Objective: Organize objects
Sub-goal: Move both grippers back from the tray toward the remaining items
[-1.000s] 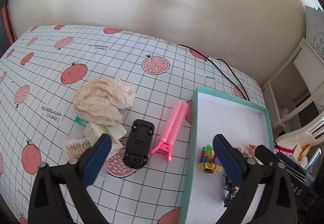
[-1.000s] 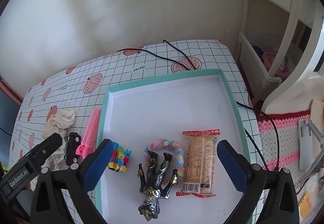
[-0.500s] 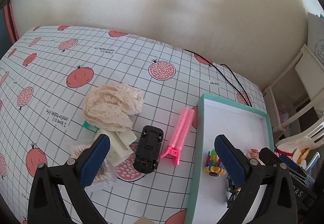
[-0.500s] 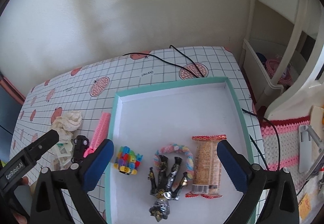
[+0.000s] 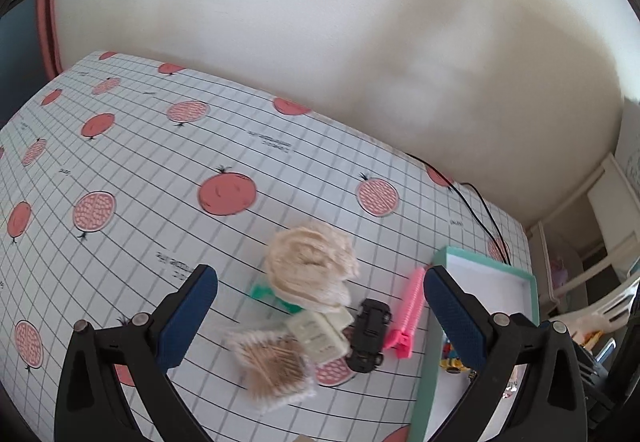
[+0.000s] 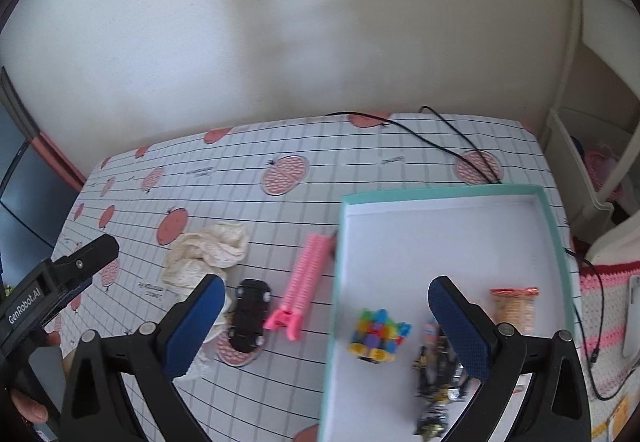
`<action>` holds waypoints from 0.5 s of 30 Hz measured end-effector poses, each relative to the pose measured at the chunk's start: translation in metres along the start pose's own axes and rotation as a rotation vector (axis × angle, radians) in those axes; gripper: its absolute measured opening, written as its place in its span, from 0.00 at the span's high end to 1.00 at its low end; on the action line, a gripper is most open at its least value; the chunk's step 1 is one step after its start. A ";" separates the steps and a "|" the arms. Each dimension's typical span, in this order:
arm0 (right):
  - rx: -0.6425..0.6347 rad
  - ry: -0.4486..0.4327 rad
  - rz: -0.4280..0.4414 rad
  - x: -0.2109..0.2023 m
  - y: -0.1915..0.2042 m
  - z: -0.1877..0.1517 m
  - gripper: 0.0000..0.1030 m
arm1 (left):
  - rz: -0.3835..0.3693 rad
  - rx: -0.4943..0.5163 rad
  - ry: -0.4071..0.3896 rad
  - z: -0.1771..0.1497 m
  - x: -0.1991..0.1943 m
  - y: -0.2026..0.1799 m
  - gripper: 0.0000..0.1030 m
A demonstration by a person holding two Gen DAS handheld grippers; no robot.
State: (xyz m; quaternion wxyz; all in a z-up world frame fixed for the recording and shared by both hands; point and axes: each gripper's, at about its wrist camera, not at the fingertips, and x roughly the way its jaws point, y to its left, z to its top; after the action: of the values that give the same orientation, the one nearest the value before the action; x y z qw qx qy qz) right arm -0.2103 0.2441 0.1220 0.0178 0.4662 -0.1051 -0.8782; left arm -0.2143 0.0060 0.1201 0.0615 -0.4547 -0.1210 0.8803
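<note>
My left gripper (image 5: 320, 316) is open above a cluster on the tablecloth: a cream lace cloth (image 5: 308, 270), a cream plastic piece (image 5: 320, 334), a bag of thin wooden sticks (image 5: 272, 362), a black toy car (image 5: 370, 334) and a pink ridged clip (image 5: 408, 310). My right gripper (image 6: 328, 326) is open over the left wall of the teal box (image 6: 440, 190). Inside the box lie a colourful block toy (image 6: 378, 334), dark gold-foil sweets (image 6: 436, 374) and a snack packet (image 6: 514, 308). The right wrist view also shows the toy car (image 6: 250, 316), the pink clip (image 6: 306, 282), the cloth (image 6: 208, 254) and the left gripper (image 6: 60, 282).
A black cable (image 6: 440, 126) runs across the table's far edge to the box corner. White furniture (image 6: 592, 178) and a pink crocheted mat (image 6: 600, 306) stand past the table's right edge. A hand (image 6: 28, 406) holds the left gripper. A wall backs the table.
Both grippers have drawn back and swung left, so the objects look smaller and more tablecloth shows. Both stay open, and nothing has been picked up or shifted.
</note>
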 end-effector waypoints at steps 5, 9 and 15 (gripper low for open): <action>-0.035 0.017 0.027 0.011 0.032 -0.002 0.00 | 0.014 -0.041 -0.009 0.009 -0.006 0.027 0.00; -0.059 0.027 0.050 0.020 0.055 -0.005 0.00 | 0.029 -0.070 -0.011 0.014 -0.010 0.046 0.00; -0.047 0.049 0.046 0.034 0.063 -0.010 0.00 | 0.062 -0.087 0.009 0.018 -0.008 0.067 0.00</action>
State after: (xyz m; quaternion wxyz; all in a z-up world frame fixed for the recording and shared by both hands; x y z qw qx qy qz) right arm -0.2254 0.1762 0.1017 0.0516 0.4844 -0.0945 -0.8682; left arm -0.2240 -0.0630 0.1183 0.0152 -0.4643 -0.1446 0.8737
